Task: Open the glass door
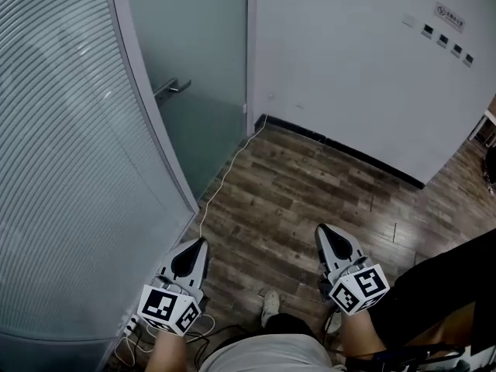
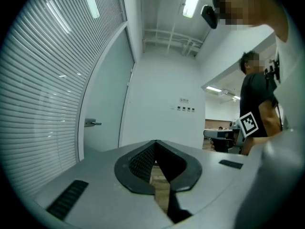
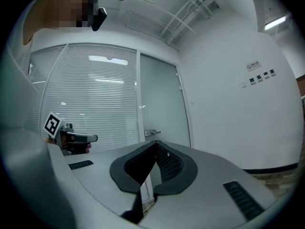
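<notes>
Not much to read here tbh. There's a small sign up on the white wall at about 2 o'clock, with a slanted row of little dark plates under it, but the print is way too small to make out. The only other "labels" are the black and white square markers on the gripper cubes. The glass door is frosted and sits at roughly 11 o'clock from the person, between the curved glass wall with blinds and the white wall. It stands upright with its long axis vertical, and it looks shut in its frame. Its handle is a metal lever lying level, with the free end pointing towards the white wall. Both grippers are well short of the door, held level over the wood floor and pointing ahead. The left gripper is at 7 o'clock in the head view and the right gripper at 5 o'clock. Both have their jaws pinched together at the tips with nothing between them. A thin white cable runs along the floor from the corner by the door back towards the person's feet.
</notes>
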`<state>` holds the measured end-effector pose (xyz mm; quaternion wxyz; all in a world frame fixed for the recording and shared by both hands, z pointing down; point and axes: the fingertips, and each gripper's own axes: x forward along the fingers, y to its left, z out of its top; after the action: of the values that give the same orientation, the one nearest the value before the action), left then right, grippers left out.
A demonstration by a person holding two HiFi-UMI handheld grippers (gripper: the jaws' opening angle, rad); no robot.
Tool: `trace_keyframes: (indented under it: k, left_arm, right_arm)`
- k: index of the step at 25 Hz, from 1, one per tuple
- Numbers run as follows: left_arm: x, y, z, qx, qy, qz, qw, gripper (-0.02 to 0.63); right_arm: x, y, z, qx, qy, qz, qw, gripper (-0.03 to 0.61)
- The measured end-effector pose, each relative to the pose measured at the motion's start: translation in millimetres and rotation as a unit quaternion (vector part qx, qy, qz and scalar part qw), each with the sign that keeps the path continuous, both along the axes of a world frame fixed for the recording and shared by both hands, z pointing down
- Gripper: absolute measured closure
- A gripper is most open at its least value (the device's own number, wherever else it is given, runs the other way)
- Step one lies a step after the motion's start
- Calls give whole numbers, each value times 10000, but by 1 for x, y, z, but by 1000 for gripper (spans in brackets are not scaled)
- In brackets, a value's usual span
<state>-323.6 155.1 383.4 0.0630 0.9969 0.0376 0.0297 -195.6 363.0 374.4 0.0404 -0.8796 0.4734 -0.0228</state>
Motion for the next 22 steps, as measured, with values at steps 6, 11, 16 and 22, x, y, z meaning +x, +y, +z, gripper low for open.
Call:
trace_keyframes:
  k: [6, 11, 16, 22]
  left_arm:
    - [99, -2, -6, 30, 9, -77, 10000, 614]
    - [157, -3, -13, 61, 62, -97, 9999, 614]
    - [198, -15, -18, 81, 109, -114, 9998, 614]
    - [246, -62, -13, 83, 177, -236, 9995, 614]
  right_arm:
    - [105, 0, -4, 21, 18, 22, 10000, 577]
    - [164, 9, -9, -14, 84, 103, 9999, 577]
    - [201, 0, -5, -102, 22, 51, 9999, 577]
    - [249, -59, -3, -202, 119, -235, 9994, 577]
